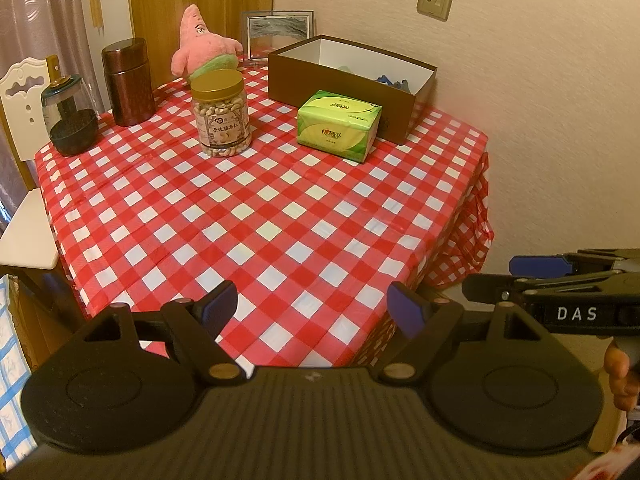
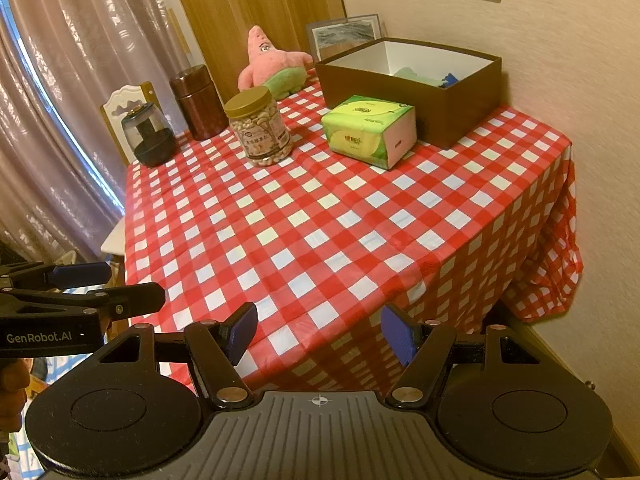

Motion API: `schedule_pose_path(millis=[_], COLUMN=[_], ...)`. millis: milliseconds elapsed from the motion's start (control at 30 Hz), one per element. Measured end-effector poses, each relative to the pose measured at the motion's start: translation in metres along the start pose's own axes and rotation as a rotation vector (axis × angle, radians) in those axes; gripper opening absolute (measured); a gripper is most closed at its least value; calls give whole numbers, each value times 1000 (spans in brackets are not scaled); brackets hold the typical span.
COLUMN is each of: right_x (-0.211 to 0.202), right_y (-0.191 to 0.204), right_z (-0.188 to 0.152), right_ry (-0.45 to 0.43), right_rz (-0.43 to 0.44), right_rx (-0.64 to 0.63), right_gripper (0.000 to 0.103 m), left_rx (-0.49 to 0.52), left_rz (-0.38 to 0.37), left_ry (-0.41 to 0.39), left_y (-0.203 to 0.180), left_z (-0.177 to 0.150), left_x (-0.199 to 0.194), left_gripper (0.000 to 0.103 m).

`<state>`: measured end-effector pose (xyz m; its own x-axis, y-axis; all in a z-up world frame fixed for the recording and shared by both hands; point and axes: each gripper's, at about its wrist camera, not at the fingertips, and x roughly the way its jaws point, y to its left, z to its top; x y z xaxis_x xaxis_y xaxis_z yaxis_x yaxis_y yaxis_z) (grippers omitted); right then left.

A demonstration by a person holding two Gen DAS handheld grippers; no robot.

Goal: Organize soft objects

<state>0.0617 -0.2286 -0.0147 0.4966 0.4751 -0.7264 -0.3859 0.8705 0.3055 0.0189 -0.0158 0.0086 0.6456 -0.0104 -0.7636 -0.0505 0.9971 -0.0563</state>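
Both hand-held grippers hang back at the near edge of the counter (image 1: 280, 216), holding nothing. Left hand-held gripper (image 1: 310, 306) has its jaws spread wide; right hand-held gripper (image 2: 318, 330) is wide too.

Soft things on view: pink plush toy (image 1: 200, 46) sits upright at the far edge, behind the nut jar (image 1: 221, 114) and just beside the box's far-left corner. Green tissue pack (image 1: 339, 125) lies flat in front of the brown box (image 1: 340, 94), very near or touching its front wall; can't tell which. The box is open w/ some green and blue stuff already in the bottom, too small to identify.

So this fits either a sort partway through (plush and tissues due for the box) or a layout already set, w/ those two left out on purpose. Pics don't settle it.

If either gets picked up, my judgement:
- tissue pack: grip across the short width, mid-body, light squeeze; the wrapper will dent and slide.
- plush: take the torso, not an arm, or it'll flop. Approach from above to clear the jar and the dark canister (image 1: 128, 82).
- lower into the box, don't drop against the rim.
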Motion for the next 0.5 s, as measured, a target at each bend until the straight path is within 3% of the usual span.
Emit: schedule_pose_path(millis=[500], right_x=[0], right_y=[1], right_z=[-1], right_ry=[-1], right_rz=[0], right_rx=[0], right_gripper=[68], left_rx=[0], left_rz=[-1], left_ry=[0], left_y=[1], left_z=[-1], left_x=[-1], left_gripper=[81])
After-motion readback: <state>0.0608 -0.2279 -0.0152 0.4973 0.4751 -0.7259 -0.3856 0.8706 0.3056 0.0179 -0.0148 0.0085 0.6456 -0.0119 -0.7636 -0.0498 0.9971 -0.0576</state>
